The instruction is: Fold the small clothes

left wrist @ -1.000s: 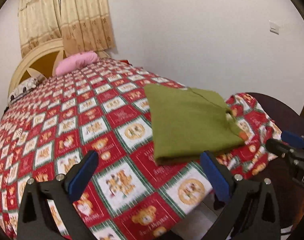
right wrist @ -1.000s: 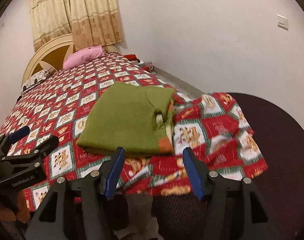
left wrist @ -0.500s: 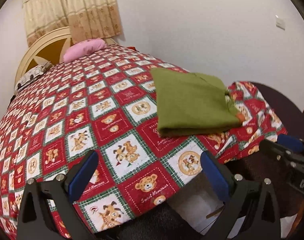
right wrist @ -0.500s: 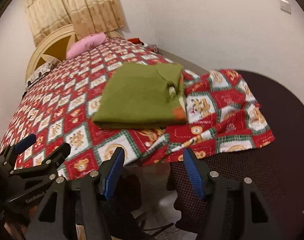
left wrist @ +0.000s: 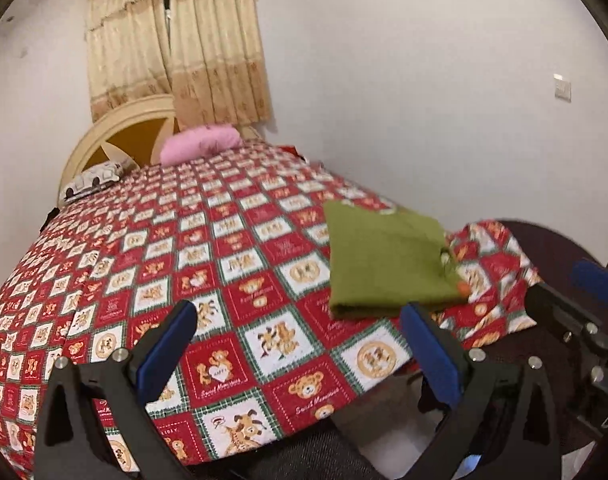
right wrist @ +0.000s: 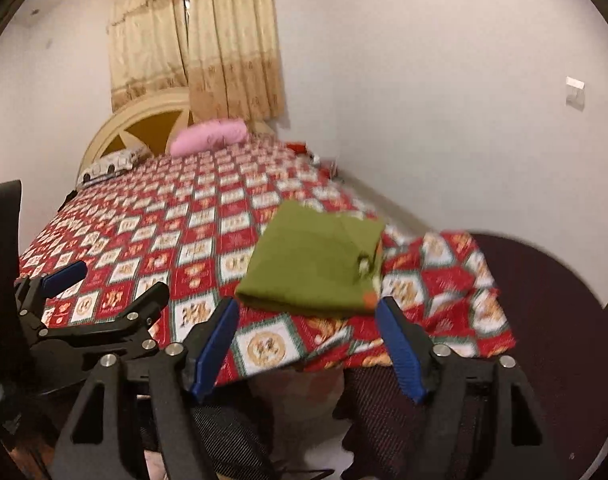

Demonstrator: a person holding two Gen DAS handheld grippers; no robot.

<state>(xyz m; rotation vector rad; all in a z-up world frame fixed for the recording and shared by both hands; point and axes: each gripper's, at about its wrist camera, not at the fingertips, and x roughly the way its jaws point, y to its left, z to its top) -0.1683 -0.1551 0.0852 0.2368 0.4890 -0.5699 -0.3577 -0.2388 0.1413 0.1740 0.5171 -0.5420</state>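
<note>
The folded green garment (left wrist: pixel 387 268) lies flat on the red teddy-bear bedspread (left wrist: pixel 224 248), right of centre in the left view and mid-frame in the right one, near the bed's foot corner. Both tongs hang clear of it at the bottom of their frames: the left gripper (left wrist: pixel 300 324) spread wide and empty, the right gripper (right wrist: pixel 305 320) just widening, nothing between its blue pads (right wrist: pixel 399 348). A pink pillow (left wrist: pixel 200 146) sits by the headboard (left wrist: pixel 116 128), upper left.

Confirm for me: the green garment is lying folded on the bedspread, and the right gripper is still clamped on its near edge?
Not quite. The green garment does lie folded on the bedspread, but the right gripper is not clamped on it: its fingers stand apart with nothing between them, having just opened wider, short of the garment's near edge. The right wrist view shows this.
</note>
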